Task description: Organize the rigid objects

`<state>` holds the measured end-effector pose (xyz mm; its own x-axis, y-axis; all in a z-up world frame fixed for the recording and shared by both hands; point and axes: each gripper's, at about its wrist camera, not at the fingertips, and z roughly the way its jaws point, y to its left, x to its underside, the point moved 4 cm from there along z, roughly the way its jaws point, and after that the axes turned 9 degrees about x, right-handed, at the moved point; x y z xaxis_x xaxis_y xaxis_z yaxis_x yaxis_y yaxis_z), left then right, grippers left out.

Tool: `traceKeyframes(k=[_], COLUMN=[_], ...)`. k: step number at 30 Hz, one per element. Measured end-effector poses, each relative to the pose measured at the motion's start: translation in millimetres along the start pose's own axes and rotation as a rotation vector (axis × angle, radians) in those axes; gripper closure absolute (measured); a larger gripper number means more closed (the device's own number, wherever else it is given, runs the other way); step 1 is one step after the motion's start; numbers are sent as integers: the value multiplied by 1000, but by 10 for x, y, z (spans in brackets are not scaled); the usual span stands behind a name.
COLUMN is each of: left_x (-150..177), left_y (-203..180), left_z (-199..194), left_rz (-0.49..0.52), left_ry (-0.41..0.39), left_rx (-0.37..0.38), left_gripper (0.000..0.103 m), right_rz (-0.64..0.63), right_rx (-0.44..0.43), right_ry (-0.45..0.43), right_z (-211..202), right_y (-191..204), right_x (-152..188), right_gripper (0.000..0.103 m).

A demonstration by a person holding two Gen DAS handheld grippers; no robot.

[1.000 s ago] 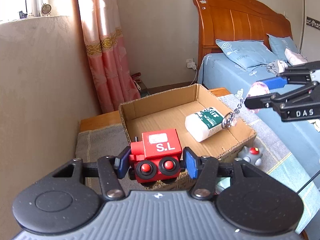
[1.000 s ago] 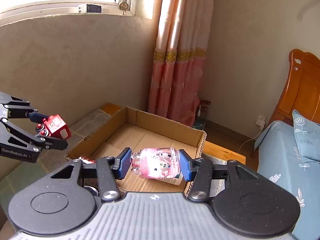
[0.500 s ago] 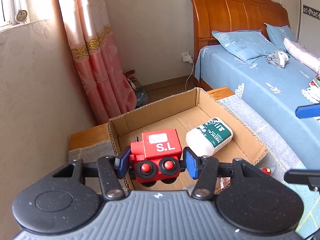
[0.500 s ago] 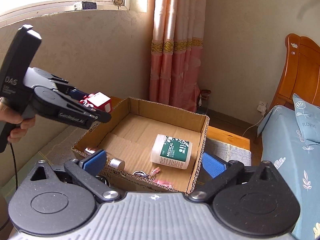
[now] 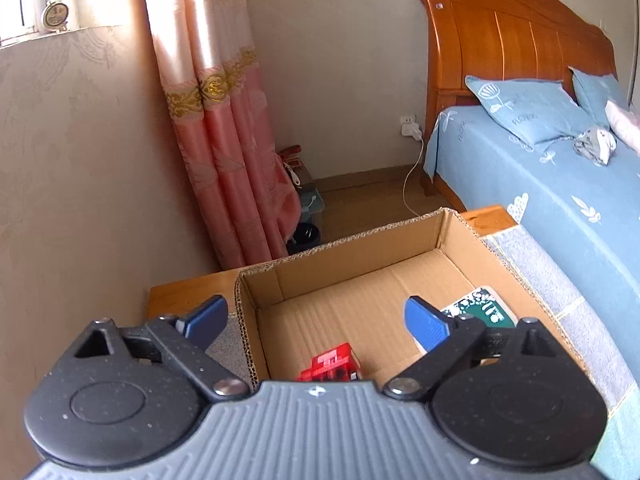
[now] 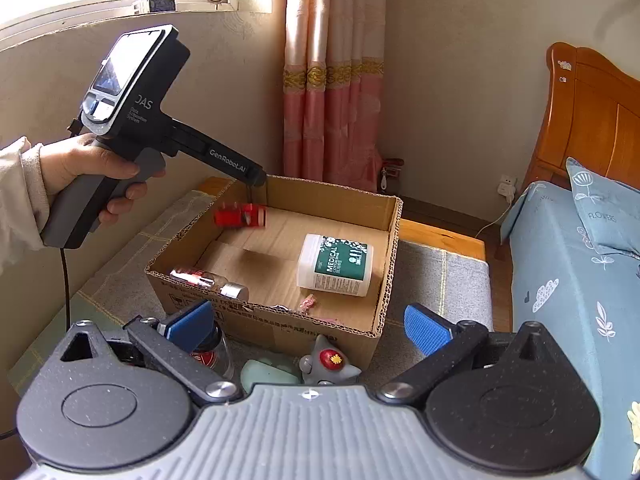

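An open cardboard box (image 6: 384,304) (image 5: 360,236) stands on a grey cloth. My left gripper (image 5: 316,320) is open over the box's left end. The red toy block (image 5: 332,366) is below it, blurred in the right wrist view (image 6: 240,216), in the air inside the box. In the box lie a white and green bottle (image 6: 336,266) (image 5: 480,312), a small jar with a silver lid (image 6: 208,280) and a pink keychain (image 6: 308,304). My right gripper (image 6: 304,324) is open and empty in front of the box. The left gripper's body (image 6: 160,128) shows there, held by a hand.
In front of the box lie a grey toy figure (image 6: 328,364), a pale green object (image 6: 268,374) and a clear jar (image 6: 214,350). A bed with blue sheets (image 5: 560,184) is to the right. A pink curtain (image 5: 224,140) and wall stand behind.
My left gripper has opened and let go of the red block, which drops into the box. My right gripper had released the pink jar earlier and has pulled back from the box.
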<state>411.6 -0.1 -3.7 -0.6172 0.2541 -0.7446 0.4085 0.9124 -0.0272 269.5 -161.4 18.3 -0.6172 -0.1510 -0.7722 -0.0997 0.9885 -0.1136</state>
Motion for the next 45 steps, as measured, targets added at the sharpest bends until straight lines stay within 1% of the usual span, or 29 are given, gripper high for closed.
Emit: traceKeyframes(k=[2,3,7,12,14,16,18,22,25,30,33,36,38,45], left_x=[46,75,177,310,358,418,499,707,894,1206,1372,1528,1586,1707], left_y=[1,-8,-65,-120,-131,-144,-169,-222,-271,-305,-309,-322,-325,-354], left_z=[-34,-56,-160,-350,-427,-518,-603,-738,-807,-919,-931,-921,-916,-905], left_rz=[-15,-16,21,45,35,23,17,20,30,-17,-48,-80,-93,-95], left_ry=[12,13,17,1,-10,-24,-35,-44,-42,-47,-31,-10,-4,20], left_rx=[31,35,11,13,18,26,29,-13,-45,-58,-59,-50,-51,-61], left_gripper=[8,8,8,7,4,3,3,2,2,2,1,2,2,2], right_rz=[19,28,55,82,86,83,93,131,171,201,222,235,245,295], right_rx=[1,-2,4,10,27,62,77,95,87,104,101,115,135,143], right_ry=[8,14,32,48,46,33,33,50,82,108,108,90,91,104], right_z=[16,30,83,112,120,124,135,197,260,345,392,482,590,934], right_y=[-18,-22,-17,-10,-4,2,2,-14,-29,-38,-53,-68,-83,-135], right_x=[37,55,134,238,272,330,392,558,679,786,785,730,689,625], right_gripper=[0,0,0,0,0,0,0,0,0,0,0,0,0,0])
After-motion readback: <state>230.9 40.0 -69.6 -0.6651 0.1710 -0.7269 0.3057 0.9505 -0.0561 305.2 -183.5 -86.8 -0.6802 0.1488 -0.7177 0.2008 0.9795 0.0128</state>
